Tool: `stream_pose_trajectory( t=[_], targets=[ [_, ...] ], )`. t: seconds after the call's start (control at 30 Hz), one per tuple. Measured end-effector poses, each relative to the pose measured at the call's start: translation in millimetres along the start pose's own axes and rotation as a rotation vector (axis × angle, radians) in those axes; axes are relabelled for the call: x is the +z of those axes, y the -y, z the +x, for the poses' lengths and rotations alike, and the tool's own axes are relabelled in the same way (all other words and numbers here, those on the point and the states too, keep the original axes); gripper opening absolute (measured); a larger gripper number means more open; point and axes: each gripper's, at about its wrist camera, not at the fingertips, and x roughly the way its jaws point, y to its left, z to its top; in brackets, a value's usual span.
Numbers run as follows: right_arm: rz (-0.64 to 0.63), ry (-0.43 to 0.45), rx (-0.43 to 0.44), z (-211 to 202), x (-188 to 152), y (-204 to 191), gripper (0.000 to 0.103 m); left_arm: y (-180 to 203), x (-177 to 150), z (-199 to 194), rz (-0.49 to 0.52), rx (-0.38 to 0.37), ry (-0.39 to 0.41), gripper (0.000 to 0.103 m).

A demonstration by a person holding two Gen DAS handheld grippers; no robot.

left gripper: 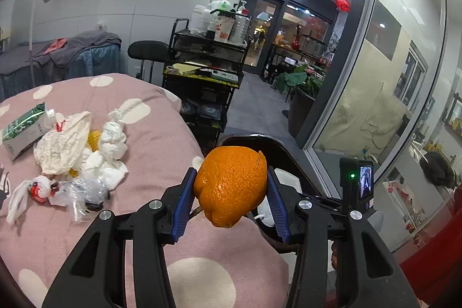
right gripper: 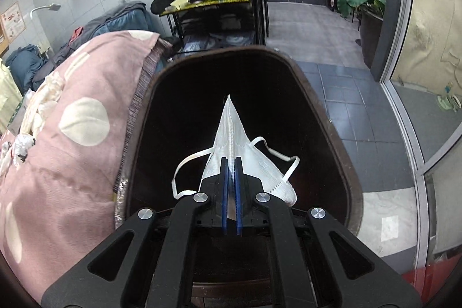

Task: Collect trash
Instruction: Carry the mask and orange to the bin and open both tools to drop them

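My left gripper [left gripper: 231,181] is shut on an orange peel [left gripper: 231,184] and holds it above the edge of the pink dotted bed [left gripper: 161,134], near the dark bin [left gripper: 286,155]. A pile of trash lies on the bed at left: crumpled tissues [left gripper: 112,146], a plastic bag [left gripper: 66,143], clear wrap [left gripper: 83,189] and a green carton [left gripper: 24,129]. My right gripper [right gripper: 231,160] is shut on a white face mask [right gripper: 234,134] and holds it over the open dark bin [right gripper: 161,77]. The right gripper also shows in the left wrist view [left gripper: 355,186].
A black metal cart [left gripper: 205,68] with bottles stands beyond the bed. A black stool [left gripper: 147,49] is next to it. A glass partition [left gripper: 389,77] runs along the right. Potted plants [left gripper: 300,82] stand by the doorway. Grey tiled floor [right gripper: 346,100] surrounds the bin.
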Motion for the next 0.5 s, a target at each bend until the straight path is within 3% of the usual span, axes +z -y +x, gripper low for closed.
stream_pose_trajectory(
  t=[0.1, 0.27, 0.37, 0.5],
  targets=[
    [0.008, -0.005, 0.006, 1.7, -2.8, 2.6, 0.012, 10.3, -2.1, 15.1, 0.022, -0.011, -0.032, 0.047],
    [0.005, 0.053, -0.004, -16.9, -3.7, 5.5, 0.047, 26.3, -5.6, 37.8, 0.036, -0.052, -0.089, 0.047],
    [0.010, 0.098, -0.021, -35.0, -4.1, 9.3, 0.054, 37.4, -7.0, 51.6, 0.051, -0.069, -0.118, 0.047],
    [0.027, 0.126, -0.030, -53.7, -6.5, 20.9, 0.054, 52.0, -6.8, 70.8, 0.074, -0.089, -0.159, 0.047]
  ],
)
